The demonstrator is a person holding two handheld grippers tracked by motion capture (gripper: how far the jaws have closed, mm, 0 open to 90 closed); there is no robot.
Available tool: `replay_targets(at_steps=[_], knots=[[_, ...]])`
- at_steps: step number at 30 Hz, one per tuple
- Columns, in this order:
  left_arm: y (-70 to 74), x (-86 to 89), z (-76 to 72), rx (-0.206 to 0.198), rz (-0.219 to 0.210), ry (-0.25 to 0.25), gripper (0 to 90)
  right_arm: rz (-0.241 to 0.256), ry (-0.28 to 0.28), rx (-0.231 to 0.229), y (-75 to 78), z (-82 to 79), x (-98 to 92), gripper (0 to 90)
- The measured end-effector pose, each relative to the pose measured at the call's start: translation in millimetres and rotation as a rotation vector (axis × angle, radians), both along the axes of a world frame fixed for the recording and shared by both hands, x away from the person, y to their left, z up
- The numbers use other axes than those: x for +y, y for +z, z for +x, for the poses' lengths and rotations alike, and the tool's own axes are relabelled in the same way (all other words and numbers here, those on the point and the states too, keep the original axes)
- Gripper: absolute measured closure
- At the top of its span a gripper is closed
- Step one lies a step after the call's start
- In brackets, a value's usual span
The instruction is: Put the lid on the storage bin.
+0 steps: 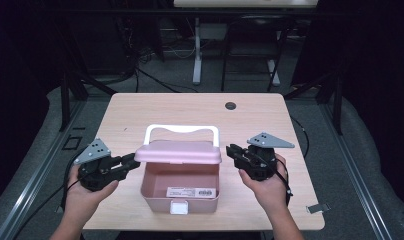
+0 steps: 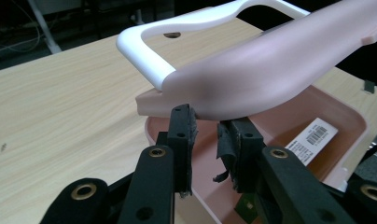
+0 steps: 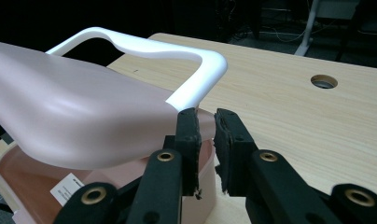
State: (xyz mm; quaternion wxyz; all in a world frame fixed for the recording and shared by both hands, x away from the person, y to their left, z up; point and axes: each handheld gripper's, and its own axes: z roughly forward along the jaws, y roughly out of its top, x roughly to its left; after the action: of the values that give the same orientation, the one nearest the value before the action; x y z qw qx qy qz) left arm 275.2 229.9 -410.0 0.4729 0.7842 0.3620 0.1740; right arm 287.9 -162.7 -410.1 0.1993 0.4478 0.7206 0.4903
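In the high view, a pale pink plastic storage box (image 1: 180, 187) with a hinged pink lid (image 1: 179, 151) and a white carrying handle (image 1: 182, 131) is seen near the front edge of the light wooden table (image 1: 140, 107). The lid is half raised, and a white barcode label (image 1: 190, 192) is visible inside the box. The left gripper (image 1: 130, 163) is set at the lid's left end and the right gripper (image 1: 232, 151) at its right end. The step is judged to be swinging the lid; it would best be done with both ends moved evenly, so that the hinge is not twisted and the light box is not dragged.

In the left gripper view, the lid (image 2: 270, 74) is seen just above and ahead of the jaw tips, touching or nearly so. The jaws are held narrowly parted with nothing clamped between them.

In the right gripper view, the lid corner (image 3: 84, 121) and handle (image 3: 196, 79) lie directly beyond the tips. A thin gap is kept between the jaws and nothing is gripped; contact cannot be confirmed.
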Motion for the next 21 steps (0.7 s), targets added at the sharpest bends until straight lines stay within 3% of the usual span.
replay_targets(at_steps=[21], knots=[[-9.8, 1.8, -11.4, 0.006, 0.011, -0.005, 72.7, 0.018, -0.003, 0.009, -1.5, 5.6, 1.5, 77.8]])
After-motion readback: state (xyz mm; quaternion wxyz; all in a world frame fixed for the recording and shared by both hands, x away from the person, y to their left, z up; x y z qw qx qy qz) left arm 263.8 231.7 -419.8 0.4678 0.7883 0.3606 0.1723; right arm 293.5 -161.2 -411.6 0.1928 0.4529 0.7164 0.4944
